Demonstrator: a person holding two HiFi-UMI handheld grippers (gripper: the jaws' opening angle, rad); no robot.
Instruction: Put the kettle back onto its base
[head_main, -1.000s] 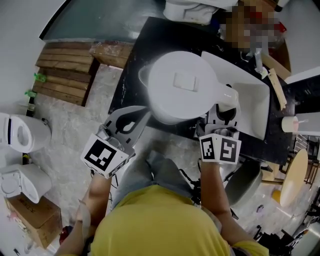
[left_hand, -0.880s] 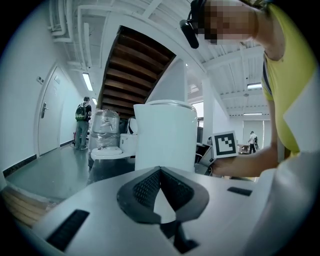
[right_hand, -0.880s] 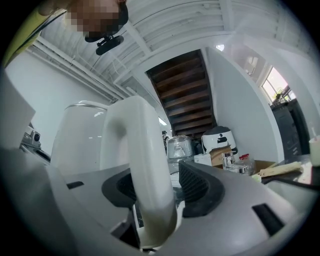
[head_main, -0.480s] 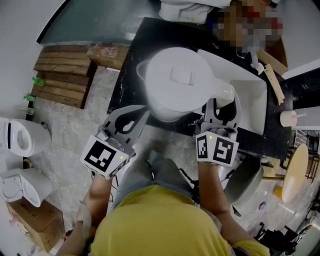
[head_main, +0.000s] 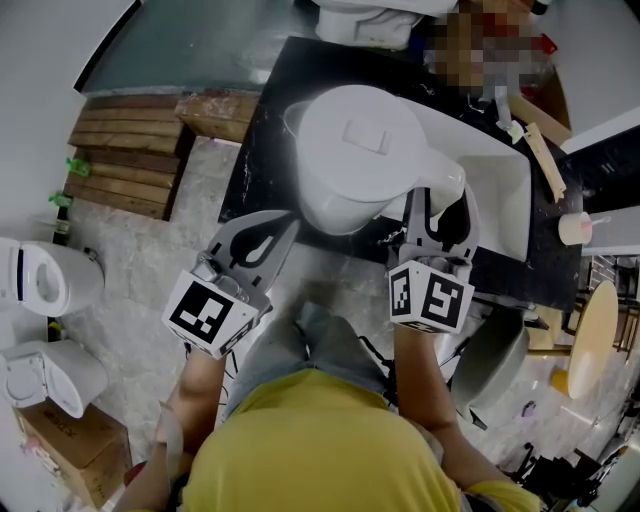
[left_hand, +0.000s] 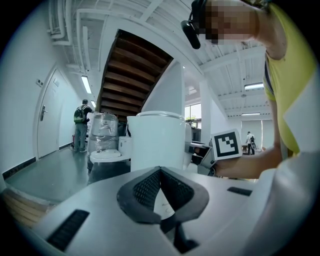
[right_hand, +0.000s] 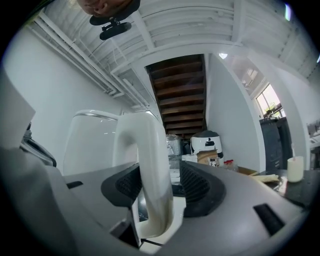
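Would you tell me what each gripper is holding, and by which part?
Nothing is gripped. The jaws of the right gripper have just been opening, with the kettle handle ungripped between them. The left gripper is shut, empty.

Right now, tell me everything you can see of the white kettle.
The kettle is white and plastic-looking, with a round body, a closed flat lid bearing a rectangular tab, a spout at far left and a loop handle at right. It stands upright on the black counter; what lies under it is hidden. The handle sits between the jaws of the right tool, which have just been opening; a gap shows beside one pad, so they don't clamp it.
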